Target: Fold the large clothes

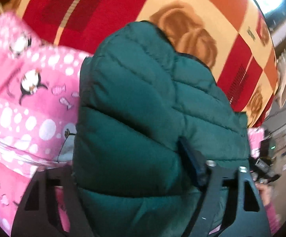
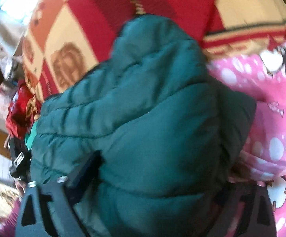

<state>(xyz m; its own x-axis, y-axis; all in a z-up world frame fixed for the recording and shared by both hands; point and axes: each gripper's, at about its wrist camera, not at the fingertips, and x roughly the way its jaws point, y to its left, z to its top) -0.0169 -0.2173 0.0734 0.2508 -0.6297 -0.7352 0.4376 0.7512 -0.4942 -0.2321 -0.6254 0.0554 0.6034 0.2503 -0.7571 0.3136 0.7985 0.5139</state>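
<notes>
Bulky quilted green jacket [image 1: 143,108], both grippers seemingly pinching its bunched padding

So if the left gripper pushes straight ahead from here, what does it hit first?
The green puffer jacket: its bulk already sits between the left gripper's fingers and fills the line ahead. The patterned blanket lies beyond.

Both claws angle steeply down, just beside each other. Left gripper [image 1: 130,162]: jaws spread wide around the green jacket [image 1: 143,98], with the pad [image 1: 192,162] on the claw's right side dug into the fabric. The other fingertip is buried, so probably a real grip. Right gripper [image 2: 162,167]: same deal, left-side pad [image 2: 87,169] sunk in, far finger blurry.
</notes>
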